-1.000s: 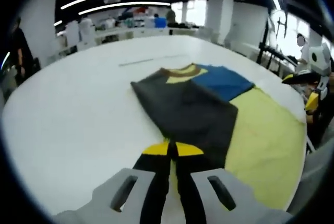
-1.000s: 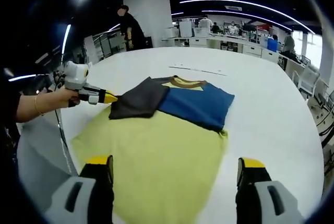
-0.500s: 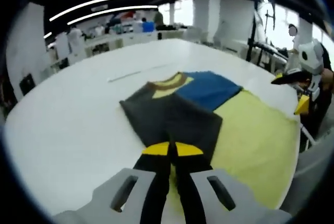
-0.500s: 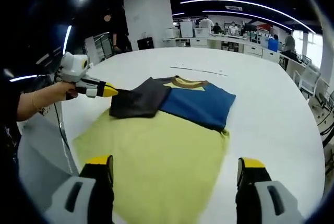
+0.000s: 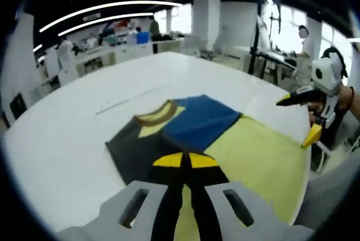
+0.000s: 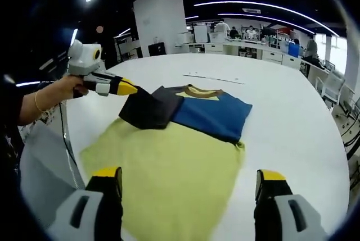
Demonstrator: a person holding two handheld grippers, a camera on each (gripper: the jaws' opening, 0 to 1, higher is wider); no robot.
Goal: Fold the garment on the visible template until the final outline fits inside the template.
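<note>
The garment [image 6: 185,140], a yellow shirt with a blue sleeve [image 6: 212,114] already folded inward, lies flat on the white table [image 6: 292,117]; the left gripper [image 6: 125,88], jaws together and clamped on the dark sleeve [image 6: 149,110], lifts its edge across the chest; the right gripper [image 6: 188,187] hovers over the hem, jaws wide apart, holding nothing; the sleeve fold appears under way, and next the dark flap needs laying flat before release.

the left gripper [image 5: 185,160] was clamped shut, a hand [image 6: 66,87] holding it out at ten o'clock; the right gripper [image 6: 189,178] stood wide open, empty.
</note>
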